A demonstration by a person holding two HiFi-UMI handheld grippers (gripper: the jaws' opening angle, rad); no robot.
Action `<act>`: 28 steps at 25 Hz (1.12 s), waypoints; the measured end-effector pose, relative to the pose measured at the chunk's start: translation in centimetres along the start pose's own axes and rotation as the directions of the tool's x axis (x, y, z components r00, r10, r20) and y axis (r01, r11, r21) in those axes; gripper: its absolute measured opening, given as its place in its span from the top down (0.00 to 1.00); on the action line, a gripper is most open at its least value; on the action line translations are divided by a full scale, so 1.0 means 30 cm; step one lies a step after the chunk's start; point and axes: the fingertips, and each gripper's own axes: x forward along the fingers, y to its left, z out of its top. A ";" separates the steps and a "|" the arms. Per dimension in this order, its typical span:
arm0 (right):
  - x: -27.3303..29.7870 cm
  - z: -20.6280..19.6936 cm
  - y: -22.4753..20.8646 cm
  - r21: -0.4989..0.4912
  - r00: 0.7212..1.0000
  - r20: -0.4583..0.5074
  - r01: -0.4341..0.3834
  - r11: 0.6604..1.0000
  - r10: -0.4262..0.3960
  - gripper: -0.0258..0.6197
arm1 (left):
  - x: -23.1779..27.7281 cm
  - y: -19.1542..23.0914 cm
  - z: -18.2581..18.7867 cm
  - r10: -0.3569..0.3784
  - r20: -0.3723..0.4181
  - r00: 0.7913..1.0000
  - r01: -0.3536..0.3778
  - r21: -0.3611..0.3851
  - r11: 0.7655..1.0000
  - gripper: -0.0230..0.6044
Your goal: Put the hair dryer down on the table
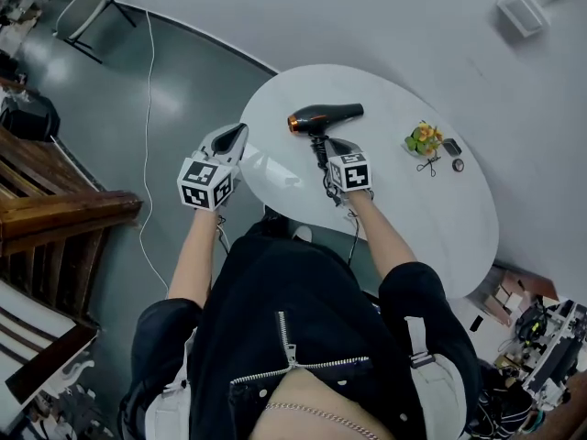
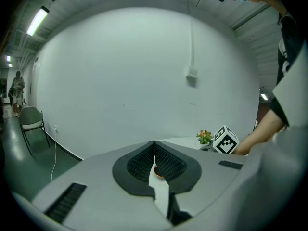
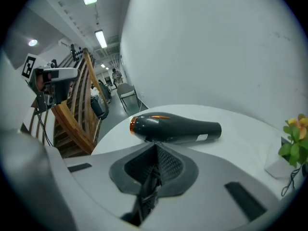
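Note:
A black hair dryer [image 1: 327, 115] with an orange nozzle ring lies on its side on the white round table [image 1: 413, 214], barrel pointing right. Its handle runs toward me. My right gripper [image 1: 337, 147] sits at that handle end; in the right gripper view the jaws [image 3: 155, 150] are closed with the black ribbed handle and cord end pinched between the pads, the dryer body [image 3: 175, 128] just beyond. My left gripper [image 1: 235, 137] hovers off the table's left edge, shut and holding nothing [image 2: 154, 150].
A small potted plant [image 1: 423, 139], scissors [image 1: 427, 164] and two small dark items [image 1: 451, 147] sit at the table's right. A chair [image 1: 87, 16] and a white cable [image 1: 147, 108] are on the floor at left, wooden stairs [image 1: 55, 209] beside them.

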 end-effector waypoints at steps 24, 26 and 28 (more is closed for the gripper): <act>-0.637 0.299 -0.185 0.100 0.851 0.460 0.236 0.967 -0.255 0.95 | 0.221 -0.304 0.185 -0.221 0.060 0.973 0.214 0.115 0.970 0.93; -0.686 0.316 -0.199 0.114 0.830 0.484 0.253 0.961 -0.277 0.95 | 0.235 -0.325 0.200 -0.237 0.066 0.969 0.227 0.125 0.966 0.93; -0.734 0.325 -0.215 0.129 0.809 0.504 0.277 0.952 -0.303 0.95 | 0.244 -0.345 0.212 -0.251 0.072 0.965 0.240 0.132 0.962 0.93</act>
